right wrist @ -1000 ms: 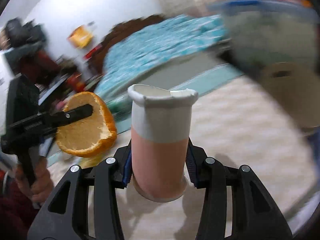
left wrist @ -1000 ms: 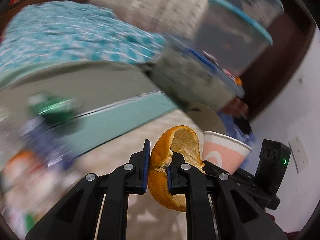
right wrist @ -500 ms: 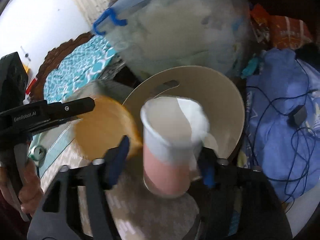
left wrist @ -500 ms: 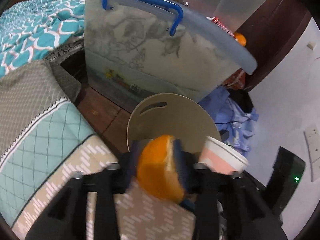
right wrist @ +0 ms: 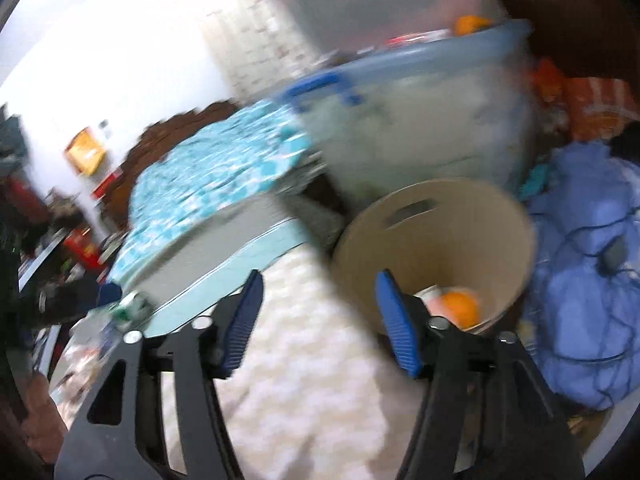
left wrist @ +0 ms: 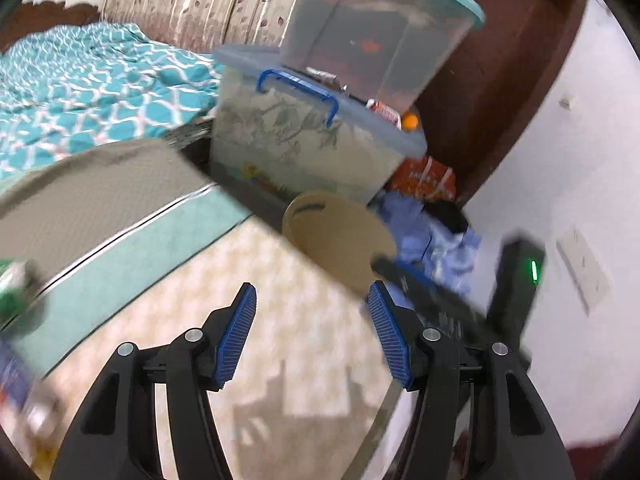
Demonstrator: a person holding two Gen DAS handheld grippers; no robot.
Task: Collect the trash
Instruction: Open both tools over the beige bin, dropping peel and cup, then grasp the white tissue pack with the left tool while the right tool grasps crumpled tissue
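bin mouth (right wrist: 436, 200) unobstructed, storage box (right wrist: 420, 128) behind

We can read almost nothing here, since both views are smeared by motion. The orange packet (left wrist: 425, 179) wedged beside the storage box (left wrist: 304, 140) carries pale lettering, perhaps a brand name, but we cannot make out a single letter. The red-and-white wrapper (left wrist: 385, 111) on the box's lid shows print that is likewise too blurred to read. The yellow poster (right wrist: 85, 156) on the far wall bears marks that we cannot decipher.
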